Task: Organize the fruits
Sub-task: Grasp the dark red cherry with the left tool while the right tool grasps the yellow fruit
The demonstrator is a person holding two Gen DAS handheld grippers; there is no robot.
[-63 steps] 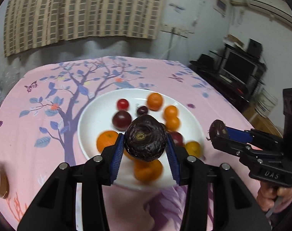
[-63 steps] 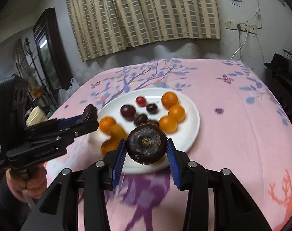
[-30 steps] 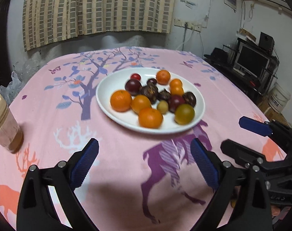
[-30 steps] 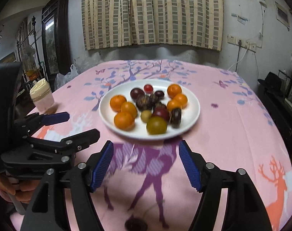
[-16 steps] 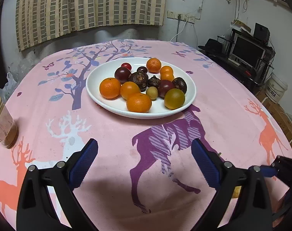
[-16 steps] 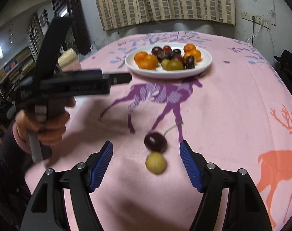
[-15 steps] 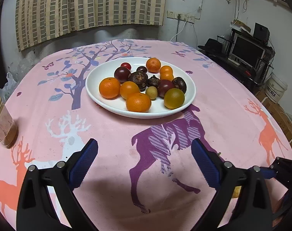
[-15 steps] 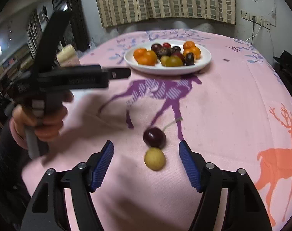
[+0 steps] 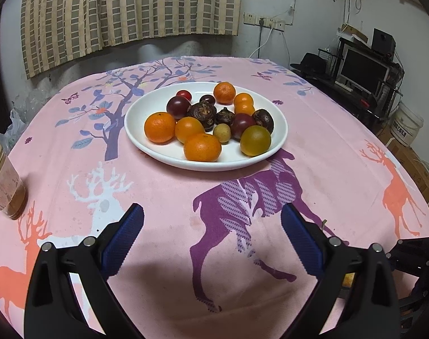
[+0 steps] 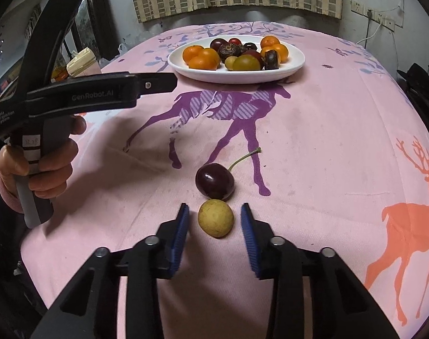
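Note:
A small yellow fruit [image 10: 215,221] lies on the pink cloth with a dark cherry [image 10: 214,180] touching its far side. My right gripper [image 10: 214,207] straddles the yellow fruit. Its jaws are closing, and a thin gap still shows on each side of the fruit. The white plate [image 9: 146,141] further back holds several oranges, dark plums and brown fruits. My left gripper [image 9: 211,212] hovers wide open in front of the plate with nothing between its fingers. In the right wrist view a person's hand [image 10: 45,163] holds it at the left.
A lidded jar [image 9: 2,180] of brown stuff stands at the table's left edge. The pink printed tablecloth [image 9: 341,169] covers the whole table. A desk with a monitor [image 9: 361,70] stands beyond the right side, and a curtained wall is behind.
Both grippers dropped their dark fruits on the plate and drew back. The right gripper then sank over the yellow fruit and narrowed its jaws around it. The left gripper has barely moved lately.

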